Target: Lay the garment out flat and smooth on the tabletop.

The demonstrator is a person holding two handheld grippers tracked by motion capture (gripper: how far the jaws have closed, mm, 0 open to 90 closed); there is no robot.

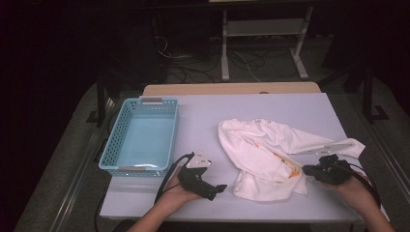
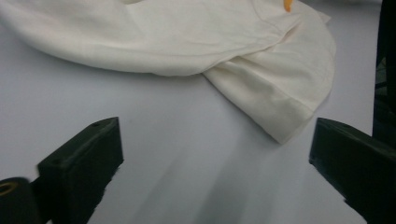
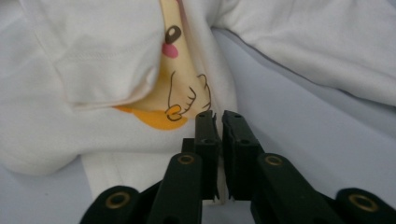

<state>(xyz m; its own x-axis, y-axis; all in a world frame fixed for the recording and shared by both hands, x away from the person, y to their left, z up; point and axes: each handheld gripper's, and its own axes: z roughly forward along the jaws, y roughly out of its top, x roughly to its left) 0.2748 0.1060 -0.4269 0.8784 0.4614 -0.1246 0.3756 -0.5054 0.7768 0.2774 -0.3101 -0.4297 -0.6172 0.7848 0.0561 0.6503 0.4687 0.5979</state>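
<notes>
The white shirt (image 1: pixel 270 157) lies crumpled and unfolded on the worktop (image 1: pixel 212 116), the blue basket (image 1: pixel 140 137) beside it empty, so nearly everything remains: the right gripper (image 3: pixel 218 116) pinches its edge with fingers nearly closed, the left gripper (image 2: pixel 210 158) waits wide open.

A crumpled white shirt (image 1: pixel 270 154) with a yellow cartoon print lies bunched on the table.

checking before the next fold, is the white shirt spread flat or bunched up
Bunched up. The white shirt lies crumpled on the table, layers folded over the cartoon print.
</notes>
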